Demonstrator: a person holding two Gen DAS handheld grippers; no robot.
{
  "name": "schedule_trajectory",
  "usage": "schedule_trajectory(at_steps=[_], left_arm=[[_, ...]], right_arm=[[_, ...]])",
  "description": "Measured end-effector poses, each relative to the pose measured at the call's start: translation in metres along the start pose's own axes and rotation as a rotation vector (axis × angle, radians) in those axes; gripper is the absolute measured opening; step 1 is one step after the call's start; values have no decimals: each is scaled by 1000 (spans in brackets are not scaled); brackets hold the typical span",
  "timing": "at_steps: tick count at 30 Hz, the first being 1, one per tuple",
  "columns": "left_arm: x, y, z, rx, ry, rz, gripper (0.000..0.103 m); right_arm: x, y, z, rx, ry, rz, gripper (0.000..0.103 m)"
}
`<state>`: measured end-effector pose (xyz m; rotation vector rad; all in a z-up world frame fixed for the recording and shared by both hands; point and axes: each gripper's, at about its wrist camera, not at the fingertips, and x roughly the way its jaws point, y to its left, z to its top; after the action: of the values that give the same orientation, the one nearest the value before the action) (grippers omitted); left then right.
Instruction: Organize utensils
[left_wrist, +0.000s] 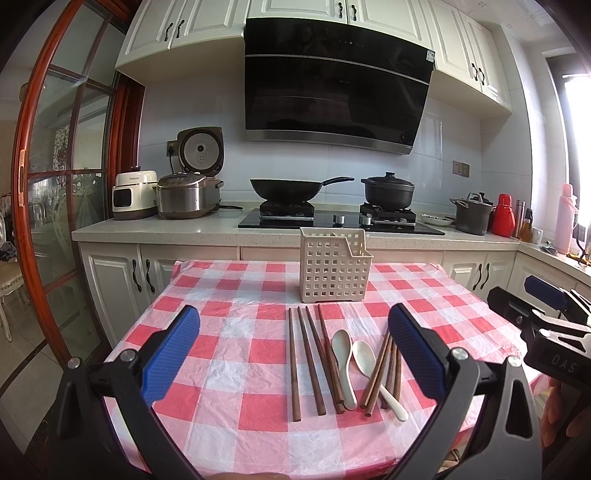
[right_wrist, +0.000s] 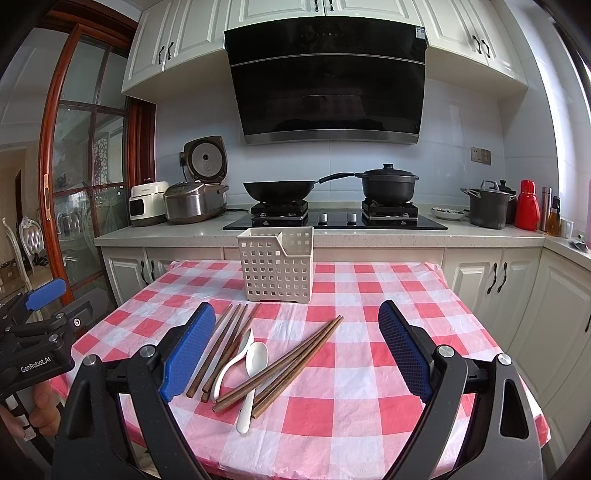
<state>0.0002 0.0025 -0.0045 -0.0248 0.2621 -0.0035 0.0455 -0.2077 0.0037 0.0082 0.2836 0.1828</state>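
Observation:
Several brown wooden chopsticks (left_wrist: 310, 362) (right_wrist: 229, 343) and two white spoons (left_wrist: 343, 354) (right_wrist: 255, 373) lie on the red and white checked tablecloth (left_wrist: 229, 354) (right_wrist: 351, 387). A second bunch of chopsticks (left_wrist: 384, 369) (right_wrist: 280, 365) lies to the right of the spoons. A cream perforated utensil basket (left_wrist: 334, 271) (right_wrist: 277, 264) stands upright behind them. My left gripper (left_wrist: 293, 354) is open and empty above the near table edge. My right gripper (right_wrist: 297, 350) is open and empty, over the utensils; it also shows in the left wrist view (left_wrist: 546, 314).
Behind the table runs a kitchen counter (left_wrist: 159, 230) with rice cookers (left_wrist: 184, 195), a wok (left_wrist: 291, 188) and a black pot (left_wrist: 388, 192) on the hob. More pots and bottles (right_wrist: 524, 206) stand at the right. A wood-framed glass door (left_wrist: 66, 166) is on the left.

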Motion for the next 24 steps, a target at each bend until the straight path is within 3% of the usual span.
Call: schedule_trajectory(at_steps=[16, 24], left_arm=[[7, 10, -2, -46, 9, 11, 98], [42, 14, -12, -53, 123, -14, 98]], right_arm=[[15, -8, -2, 24, 48, -4, 85], [43, -18, -7, 44, 120, -17, 85]])
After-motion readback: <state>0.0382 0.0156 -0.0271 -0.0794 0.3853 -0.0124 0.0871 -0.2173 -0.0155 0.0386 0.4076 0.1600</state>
